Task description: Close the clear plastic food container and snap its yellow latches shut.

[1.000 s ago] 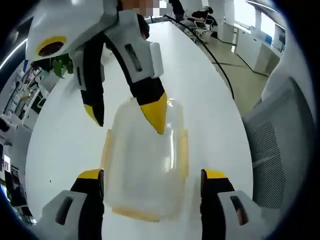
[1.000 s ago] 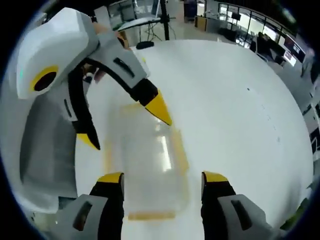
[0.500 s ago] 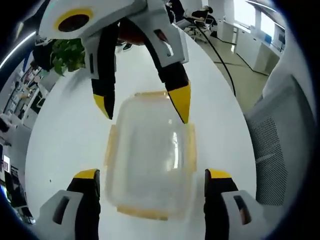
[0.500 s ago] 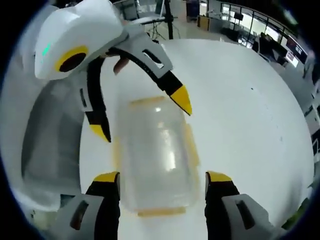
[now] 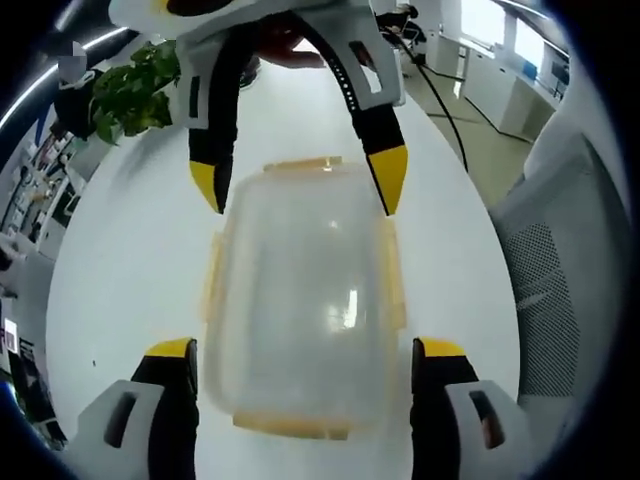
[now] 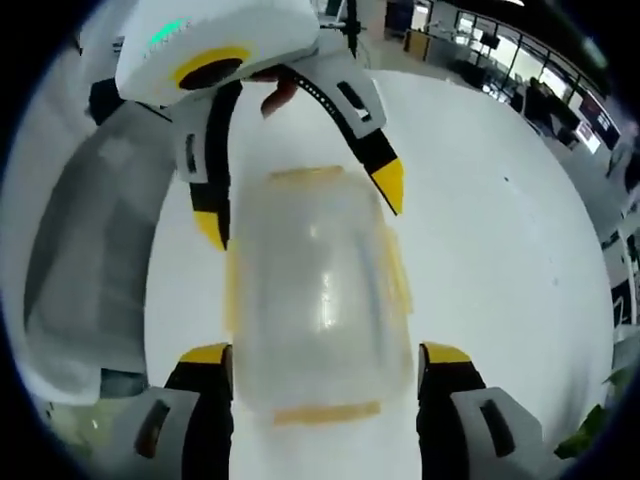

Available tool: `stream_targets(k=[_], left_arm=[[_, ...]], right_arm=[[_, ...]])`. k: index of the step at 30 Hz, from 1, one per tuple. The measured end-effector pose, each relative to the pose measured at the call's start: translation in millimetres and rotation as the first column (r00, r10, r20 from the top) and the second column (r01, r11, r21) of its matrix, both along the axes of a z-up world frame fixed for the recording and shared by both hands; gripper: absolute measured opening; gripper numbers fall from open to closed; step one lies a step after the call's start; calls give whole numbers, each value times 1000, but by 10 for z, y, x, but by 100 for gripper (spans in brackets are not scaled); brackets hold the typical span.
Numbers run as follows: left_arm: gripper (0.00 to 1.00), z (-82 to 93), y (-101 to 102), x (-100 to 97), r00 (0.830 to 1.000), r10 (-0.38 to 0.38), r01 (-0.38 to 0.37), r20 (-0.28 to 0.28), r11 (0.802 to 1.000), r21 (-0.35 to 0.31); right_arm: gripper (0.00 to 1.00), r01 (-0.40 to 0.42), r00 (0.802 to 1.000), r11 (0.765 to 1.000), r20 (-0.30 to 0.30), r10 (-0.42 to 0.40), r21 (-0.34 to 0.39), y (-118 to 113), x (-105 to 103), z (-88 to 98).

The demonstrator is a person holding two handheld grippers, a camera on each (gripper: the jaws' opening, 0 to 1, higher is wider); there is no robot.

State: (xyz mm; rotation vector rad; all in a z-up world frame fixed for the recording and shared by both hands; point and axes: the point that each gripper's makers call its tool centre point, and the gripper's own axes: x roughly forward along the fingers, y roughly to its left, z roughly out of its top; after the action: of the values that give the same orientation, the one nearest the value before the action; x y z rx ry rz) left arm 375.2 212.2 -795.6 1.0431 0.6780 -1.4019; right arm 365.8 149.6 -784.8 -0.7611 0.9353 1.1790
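Here the container [image 5: 300, 300] sits between both tongs [image 5: 305, 350] [image 6: 325, 355], each wide open, empty.

The food container [image 5: 303, 300] sits on the table [image 5: 130, 270], seemingly between both grippers' spread jaws.

Container [image 5: 305, 310]: clear, glossy plastic with soft highlights, latches [image 5: 393, 275] of translucent yellow plastic; table [image 5: 130, 270]: smooth white surface, faint sheen; chair [image 5: 555, 290] at 3 o'clock: grey woven mesh, matt.
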Motion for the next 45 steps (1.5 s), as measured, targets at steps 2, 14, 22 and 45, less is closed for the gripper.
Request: stream_targets(k=[2,14,22,45], left_arm=[[88,-22,1,13,1000,-4,4,4,1000,8],[87,-73,1,39,1000,-10,10,1,1000,24],[85,-42,34,16,1000,12,-12,-24,1000,13],[85,-74,437,-82,1000,16,-16,-15,999,38]], right_arm=[[76,6,1000,1000,8,-6,1,-3,11,-5],[76,-5,1000,1000,28,5,-17,-13,4,-33],[75,-8,1000,1000,27,9,-25,25,-25,-36],[75,-13,1000,999,13,14,-46,422,-117,-53]])
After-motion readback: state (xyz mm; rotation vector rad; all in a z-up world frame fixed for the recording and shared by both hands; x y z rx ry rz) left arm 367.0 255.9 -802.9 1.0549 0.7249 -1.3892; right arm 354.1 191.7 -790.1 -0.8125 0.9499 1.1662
